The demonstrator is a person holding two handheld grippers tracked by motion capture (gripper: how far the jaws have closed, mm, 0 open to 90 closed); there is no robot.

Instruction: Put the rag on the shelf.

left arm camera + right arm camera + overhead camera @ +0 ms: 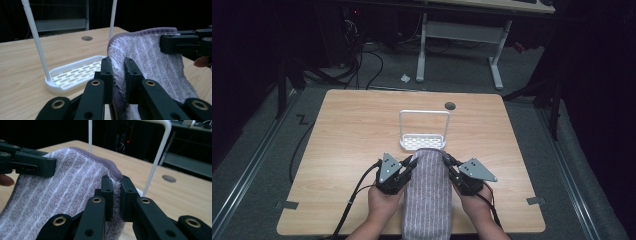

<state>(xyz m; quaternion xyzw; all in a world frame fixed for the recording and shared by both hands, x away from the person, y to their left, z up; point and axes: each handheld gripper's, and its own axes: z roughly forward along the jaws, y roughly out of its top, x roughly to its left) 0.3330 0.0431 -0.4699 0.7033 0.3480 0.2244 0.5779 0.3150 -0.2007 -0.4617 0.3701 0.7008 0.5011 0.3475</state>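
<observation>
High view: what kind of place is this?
Probably a lab data-collection station: a bare wooden table on grey carpet, loose cables and a desk frame behind, dark surroundings, only a towel and white rack.

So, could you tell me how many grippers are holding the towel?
2: the left gripper grips the towel at its far left corner, the right gripper at its far right corner.
</observation>
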